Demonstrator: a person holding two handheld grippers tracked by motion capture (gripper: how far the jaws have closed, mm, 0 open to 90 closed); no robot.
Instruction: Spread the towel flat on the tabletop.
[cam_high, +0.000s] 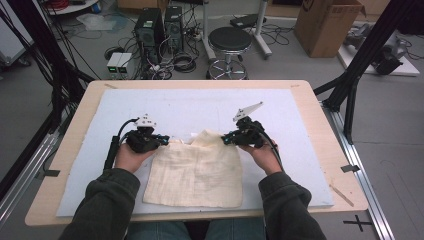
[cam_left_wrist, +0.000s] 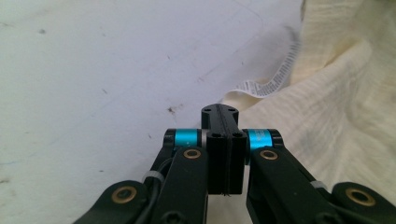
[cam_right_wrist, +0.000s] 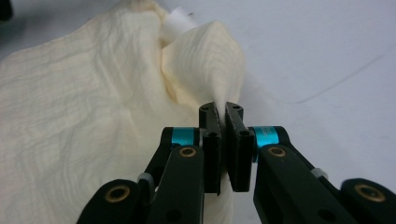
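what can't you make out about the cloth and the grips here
- Care label print: too small and blurred in the left gripper view.
- Left gripper: jaws shut, but they hide whether cloth is pinched between them.
- Right gripper: shut on a cloth fold; the jaws hide how deep it sits.
- Cloth underside: hidden in the high view.

cloth (cam_left_wrist: 336, 93): cut off at the picture's right edge | tag (cam_left_wrist: 273, 77): we can't read its tiny print | left gripper (cam_left_wrist: 224, 122): hides any cloth pinched inside

One cream cloth (cam_high: 195, 172), one white care label (cam_left_wrist: 268, 84), two grippers: left gripper (cam_high: 161, 141), right gripper (cam_high: 227, 138); one white mat (cam_high: 200, 107), one black stool (cam_high: 229, 41).
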